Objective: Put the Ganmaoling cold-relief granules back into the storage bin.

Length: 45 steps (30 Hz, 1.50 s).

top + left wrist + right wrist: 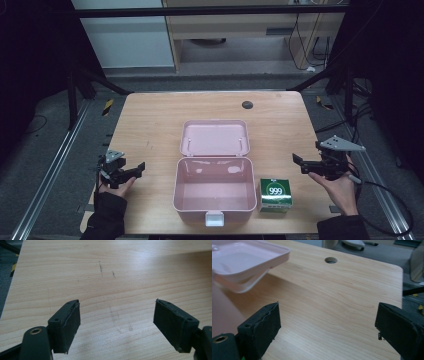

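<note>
Seen from the high view: pink box at the near edge of the table, mid-width, lid thrown back flat; green carton just beside its right wall. Left gripper near the left edge, released, holding nothing; right gripper near the right edge, likewise released and empty. Closer in the left gripper view: faint scratches on pale wood grain, bare board between matte black pads. In the right gripper view: glossy rounded lid rim, round hole toward the far edge, open room ahead.
</note>
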{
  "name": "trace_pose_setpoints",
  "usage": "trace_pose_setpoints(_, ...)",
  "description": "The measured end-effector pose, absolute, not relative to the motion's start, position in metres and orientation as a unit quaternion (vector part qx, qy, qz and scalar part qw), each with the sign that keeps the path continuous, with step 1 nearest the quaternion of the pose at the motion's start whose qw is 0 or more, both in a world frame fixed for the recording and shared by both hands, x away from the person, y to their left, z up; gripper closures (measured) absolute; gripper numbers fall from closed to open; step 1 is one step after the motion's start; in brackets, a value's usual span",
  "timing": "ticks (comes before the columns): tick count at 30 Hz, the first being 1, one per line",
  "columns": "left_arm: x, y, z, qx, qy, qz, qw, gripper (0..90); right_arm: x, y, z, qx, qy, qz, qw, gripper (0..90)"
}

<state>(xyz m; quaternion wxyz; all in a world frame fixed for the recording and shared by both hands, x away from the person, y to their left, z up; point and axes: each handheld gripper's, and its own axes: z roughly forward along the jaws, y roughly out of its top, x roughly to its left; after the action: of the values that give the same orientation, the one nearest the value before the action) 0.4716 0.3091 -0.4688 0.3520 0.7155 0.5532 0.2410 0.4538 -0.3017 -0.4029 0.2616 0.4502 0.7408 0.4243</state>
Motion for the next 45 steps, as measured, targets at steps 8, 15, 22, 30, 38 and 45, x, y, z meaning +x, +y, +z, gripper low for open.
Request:
trace_pose_setpoints(8,0.473,0.306,-0.472,0.726,0.547,0.237,0.343,20.8,0.449,-0.284,-0.386,0.383,0.788,0.415,0.246,6.4)
trace_pose_setpoints(15,0.473,0.307,-0.473,0.728,0.547,0.235,0.340,20.7,0.454,-0.259,-0.376,0.323,0.843,0.369,0.222,6.3)
trace_pose_setpoints(22,0.473,0.306,-0.474,0.731,0.544,0.234,0.339,20.7,0.455,-0.248,-0.370,0.293,0.865,0.347,0.211,5.8)
trace_pose_setpoints(30,0.474,0.305,-0.475,0.732,0.543,0.234,0.338,20.7,0.454,-0.237,-0.367,0.252,0.895,0.318,0.185,5.6)
trace_pose_setpoints(38,0.474,0.304,-0.476,0.736,0.540,0.232,0.336,20.8,0.449,-0.230,-0.368,0.221,0.916,0.295,0.161,4.8)
trace_pose_setpoints(45,0.475,0.304,-0.476,0.737,0.540,0.230,0.335,20.8,0.446,-0.222,-0.373,0.189,0.936,0.266,0.134,4.3)
